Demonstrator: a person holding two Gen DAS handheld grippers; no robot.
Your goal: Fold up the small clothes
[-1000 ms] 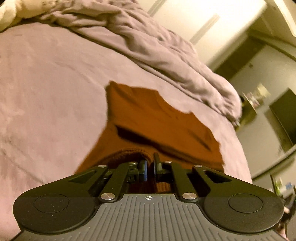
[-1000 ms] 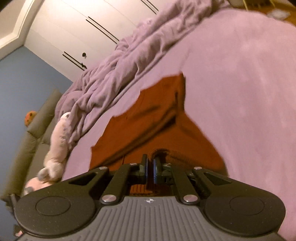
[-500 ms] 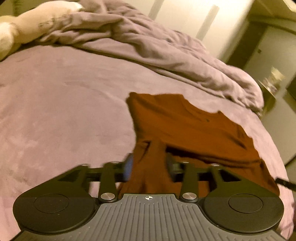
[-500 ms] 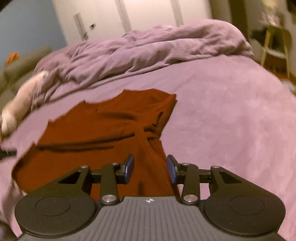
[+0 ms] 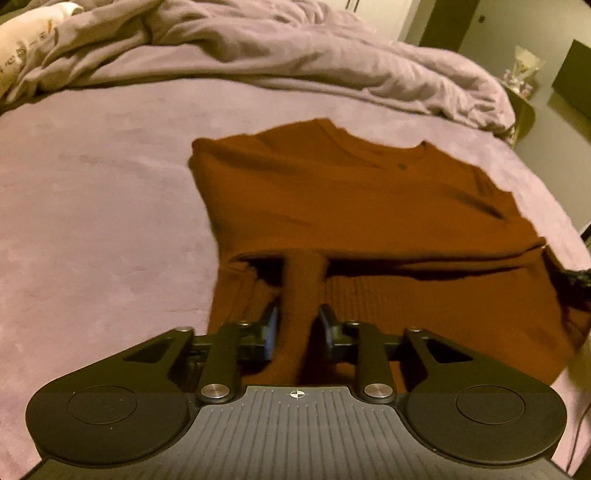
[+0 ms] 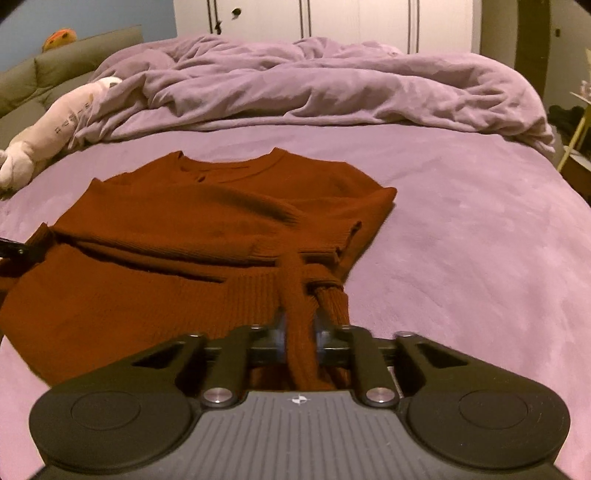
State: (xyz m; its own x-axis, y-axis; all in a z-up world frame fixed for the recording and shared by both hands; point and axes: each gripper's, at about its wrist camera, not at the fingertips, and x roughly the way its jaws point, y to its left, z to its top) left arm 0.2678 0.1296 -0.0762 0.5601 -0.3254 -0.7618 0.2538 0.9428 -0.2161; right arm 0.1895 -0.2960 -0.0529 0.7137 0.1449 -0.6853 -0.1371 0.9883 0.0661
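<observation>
A rust-brown knit sweater [image 5: 369,206] lies on the purple bedspread [image 5: 92,206], its upper part folded down over the ribbed hem. My left gripper [image 5: 298,325] stands open at the sweater's near left edge, with a strip of brown fabric between the jaws. In the right wrist view the sweater [image 6: 207,221] fills the left middle. My right gripper [image 6: 300,326] stands open at its near right edge, a strip of ribbed fabric lying between the jaws. The right gripper's tip shows at the right edge of the left wrist view [image 5: 576,277].
A rumpled purple duvet [image 6: 314,85] lies across the far side of the bed. A pale plush toy [image 6: 48,122] rests at the far left next to a green headboard [image 6: 55,70]. White wardrobe doors [image 6: 332,18] stand behind. A side table [image 5: 521,96] stands past the bed's right edge.
Both grippers were shut on the sweater's hem one second ago and have opened. The folded sweater has come to lie on the bed, and both views have levelled out.
</observation>
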